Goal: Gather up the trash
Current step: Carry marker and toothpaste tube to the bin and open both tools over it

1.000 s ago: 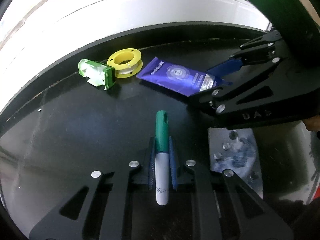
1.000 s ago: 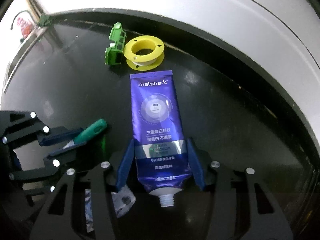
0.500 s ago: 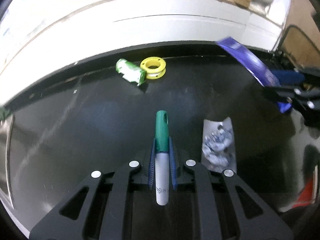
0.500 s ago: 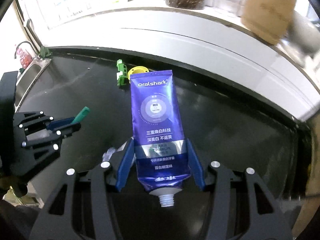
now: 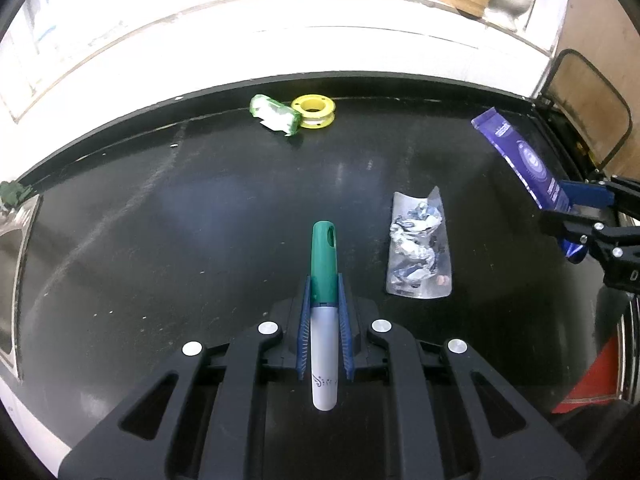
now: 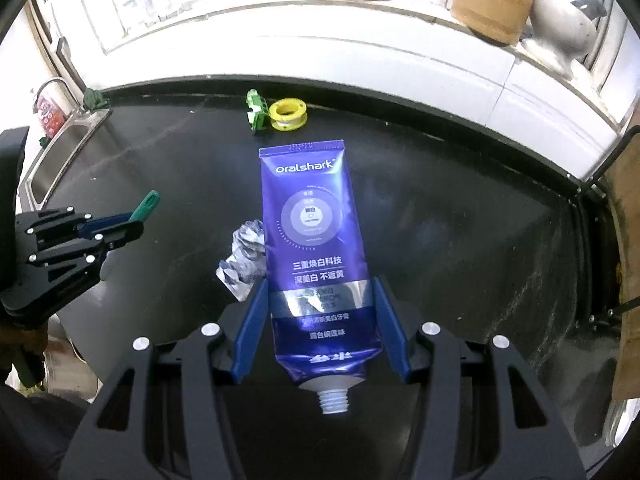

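Black bench (image 6: 460,240), glossy, filling the frame centre. Purple toothpaste tube (image 6: 316,240), soft, light, capless; clamped across its lower body by right gripper (image 6: 320,328), fingers about half open, centre of right view. Crumpled foil wrapper (image 5: 418,246), flimsy, right of centre in left view, lying loose; best pinched at a raised crease. Green-capped marker (image 5: 323,312), stiff, slick, light; pinched mid-barrel by left gripper (image 5: 323,308), fingers nearly closed, lower centre. Yellow spool (image 5: 313,110) and green-white packet (image 5: 276,114), touching, upper centre, near bench's far edge.
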Demonstrator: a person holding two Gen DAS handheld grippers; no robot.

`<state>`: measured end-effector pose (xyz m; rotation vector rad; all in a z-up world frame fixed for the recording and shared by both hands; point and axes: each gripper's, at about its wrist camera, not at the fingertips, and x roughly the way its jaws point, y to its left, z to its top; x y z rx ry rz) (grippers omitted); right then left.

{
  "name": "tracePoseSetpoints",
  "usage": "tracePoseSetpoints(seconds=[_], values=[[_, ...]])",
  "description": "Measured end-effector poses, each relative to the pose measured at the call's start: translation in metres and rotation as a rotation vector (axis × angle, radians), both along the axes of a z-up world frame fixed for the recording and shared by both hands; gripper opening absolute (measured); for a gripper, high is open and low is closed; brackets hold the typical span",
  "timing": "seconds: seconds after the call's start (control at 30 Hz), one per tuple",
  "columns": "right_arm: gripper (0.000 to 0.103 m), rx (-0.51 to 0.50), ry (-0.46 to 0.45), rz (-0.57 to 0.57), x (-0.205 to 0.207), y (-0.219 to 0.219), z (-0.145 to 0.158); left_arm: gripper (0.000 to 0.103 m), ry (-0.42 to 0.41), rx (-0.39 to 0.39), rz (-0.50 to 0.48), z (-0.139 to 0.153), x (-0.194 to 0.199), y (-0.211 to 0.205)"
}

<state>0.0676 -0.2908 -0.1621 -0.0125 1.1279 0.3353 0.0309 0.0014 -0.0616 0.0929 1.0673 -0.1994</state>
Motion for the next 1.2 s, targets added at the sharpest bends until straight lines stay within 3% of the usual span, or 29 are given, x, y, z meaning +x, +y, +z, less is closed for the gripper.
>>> tracePoseSetpoints(seconds=[0.3,0.6,0.87,1.0,1.2], values=[[0.052,0.048,-0.038,0.128,0.012,0.07,0.026,0.013,-0.049,-0.009,0.17,0.023,-0.025,0.066],[0.052,0.131,0.008,0.446,0.004,0.231,0.038,0.013,-0.068,0.012,0.487,0.023,-0.099,0.189],[0.052,0.151,0.085,0.763,-0.052,0.389,0.036,0.013,-0.015,0.015,0.797,-0.01,-0.206,0.293],[0.052,0.151,0.143,0.909,-0.09,0.465,0.029,0.013,0.006,-0.031,0.936,-0.029,-0.255,0.336],[0.052,0.114,0.192,1.065,-0.146,0.558,0.011,0.013,0.009,-0.103,1.063,-0.065,-0.311,0.384]])
